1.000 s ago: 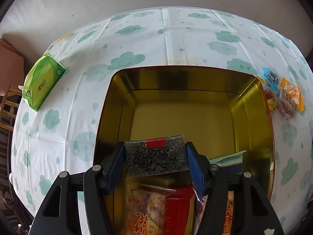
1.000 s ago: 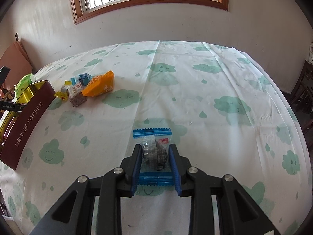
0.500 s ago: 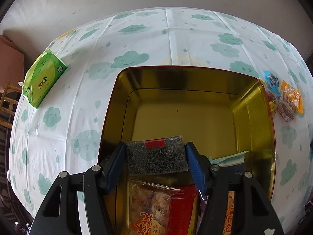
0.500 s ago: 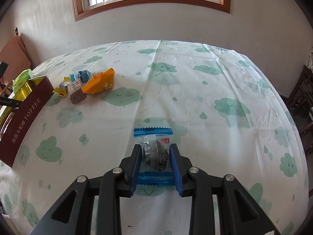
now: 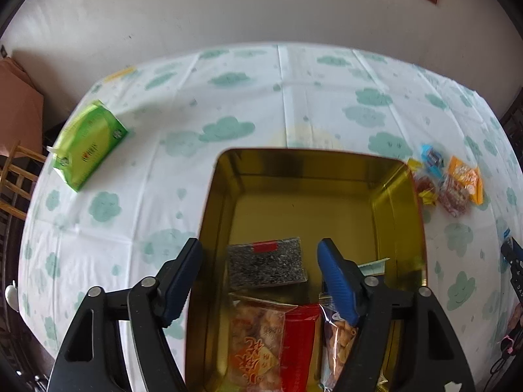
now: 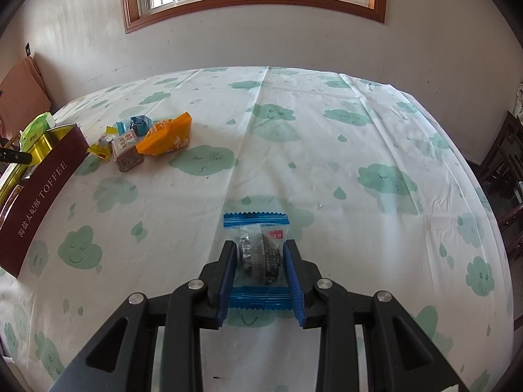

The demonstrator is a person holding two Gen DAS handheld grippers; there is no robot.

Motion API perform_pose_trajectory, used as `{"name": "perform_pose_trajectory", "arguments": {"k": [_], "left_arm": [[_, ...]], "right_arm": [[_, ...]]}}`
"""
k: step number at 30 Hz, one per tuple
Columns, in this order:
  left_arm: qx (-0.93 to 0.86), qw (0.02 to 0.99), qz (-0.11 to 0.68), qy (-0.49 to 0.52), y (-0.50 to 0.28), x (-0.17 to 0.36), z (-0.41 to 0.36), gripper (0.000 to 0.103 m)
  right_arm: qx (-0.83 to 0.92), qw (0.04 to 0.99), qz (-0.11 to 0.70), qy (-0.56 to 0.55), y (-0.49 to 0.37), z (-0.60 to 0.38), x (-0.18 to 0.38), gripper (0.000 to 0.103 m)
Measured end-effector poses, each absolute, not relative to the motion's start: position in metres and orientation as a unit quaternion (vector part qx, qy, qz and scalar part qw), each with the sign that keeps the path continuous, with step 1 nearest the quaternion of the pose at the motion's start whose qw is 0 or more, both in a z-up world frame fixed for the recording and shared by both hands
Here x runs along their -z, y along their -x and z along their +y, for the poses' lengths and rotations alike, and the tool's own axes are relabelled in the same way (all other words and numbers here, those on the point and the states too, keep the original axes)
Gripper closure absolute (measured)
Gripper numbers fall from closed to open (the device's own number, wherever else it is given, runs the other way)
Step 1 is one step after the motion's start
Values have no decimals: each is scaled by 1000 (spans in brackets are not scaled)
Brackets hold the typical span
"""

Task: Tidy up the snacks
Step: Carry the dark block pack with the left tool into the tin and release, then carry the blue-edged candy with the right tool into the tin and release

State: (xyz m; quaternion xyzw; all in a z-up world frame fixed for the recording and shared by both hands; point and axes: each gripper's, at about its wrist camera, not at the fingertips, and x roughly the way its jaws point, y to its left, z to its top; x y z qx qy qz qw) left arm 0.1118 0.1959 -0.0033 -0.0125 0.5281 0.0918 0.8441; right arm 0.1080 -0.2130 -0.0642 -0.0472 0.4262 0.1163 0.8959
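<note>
1. The left gripper (image 5: 260, 261) hangs over the gold tin (image 5: 400, 202) with its jaws opening. The dark seaweed-like packet (image 5: 266, 263) lies flat on the tin floor between the fingers, clear of both pads, so it reads as released.
2. To finish this step well, I would let the jaws spread fully and lift straight up, so that neither finger drags the packet or catches the tin wall just outside the left finger.
3. Nearer than the packet, under the gripper body, lie a clear bag with an orange printed label (image 5: 256, 343), a red packet (image 5: 300, 346) and a clear bag of pale crisps (image 5: 338, 339). The orange print is Chinese, but too warped to read with confidence.
4. The right gripper (image 6: 260, 261) is clamped on a clear wrapper with blue ends (image 6: 258, 254) holding a dark, round biscuit-like snack, low over the tablecloth (image 6: 359, 137). Its small red label is too small to read.
5. A good next move for it is probably to carry the wrapper far left to the tin and set it in the bare space beyond the dark packet.
6. Far left of the right gripper, the tin's maroon side (image 6: 42, 196) reads "TOFFEE" after a row of Chinese characters.
7. Beyond that lie loose sweets and an orange packet (image 6: 166, 135), still to be packed; further still, a green tissue pack (image 5: 88, 145).
</note>
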Motion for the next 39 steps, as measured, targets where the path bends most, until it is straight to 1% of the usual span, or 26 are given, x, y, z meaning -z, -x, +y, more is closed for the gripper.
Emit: {"name": "perform_pose_trajectory", "arguments": {"k": [2,4,8,14,17,21,22,26,30,34,39], "left_arm": [[-107,851,514,7,-105,-2,195,30],[-117,856,504,2,-96,-5,193,27],[-140,859,492,-12,-77,-5,186,26],[-138,860,491,26,-52,2,178,26],[-148,863,482,24,-45,0,176,26],[-165,867,470,32,-36,0,175,23],[-163,867,470,34,-34,1,175,22],[-163,866,472,34,-30,4,177,21],[-169,866,468,43,-27,4,183,16],[-161,868,467,47,-24,4,186,7],[-158,870,462,64,-18,-1,195,6]], "right_arm": [[-116,896,426,47,-108,-213,64,72],[-116,896,426,48,-108,-213,64,72],[-115,896,426,50,-108,-213,64,72],[-106,897,427,47,-108,-211,64,72],[-90,897,430,45,-108,-209,64,72],[-74,897,434,38,-109,-207,63,72],[-70,897,435,36,-109,-207,63,72],[-56,895,441,36,-109,-204,62,74],[-49,896,440,39,-109,-201,59,75],[-50,900,432,34,-106,-195,46,75],[-84,903,421,29,-102,-166,24,75]]}}
